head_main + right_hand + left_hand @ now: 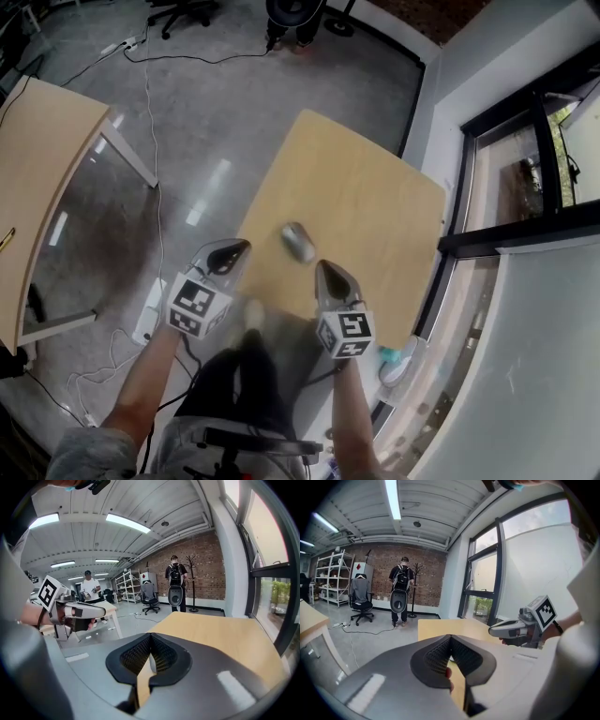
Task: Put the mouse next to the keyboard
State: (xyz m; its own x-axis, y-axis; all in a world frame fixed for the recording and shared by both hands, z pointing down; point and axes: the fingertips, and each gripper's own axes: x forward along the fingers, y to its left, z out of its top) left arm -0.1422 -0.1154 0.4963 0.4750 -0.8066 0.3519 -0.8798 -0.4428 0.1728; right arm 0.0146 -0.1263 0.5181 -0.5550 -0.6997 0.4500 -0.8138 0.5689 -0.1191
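Note:
A grey mouse [298,242] lies near the front edge of a light wooden table [356,187]. No keyboard shows in any view. My left gripper [230,251] hovers just left of the mouse, over the table's front left edge, its jaws together with nothing between them. My right gripper [330,272] is just in front of the mouse and slightly right, also shut and empty. In the left gripper view the jaws [450,637] meet at their tips, with the right gripper [511,629] off to the right. In the right gripper view the jaws [150,635] are closed over the table [220,634].
A second wooden table [47,169] stands at the left, with cables and a power strip [150,309] on the floor between. A window wall [506,187] runs along the right. A person with a backpack [401,592] stands far off beside an office chair [361,599].

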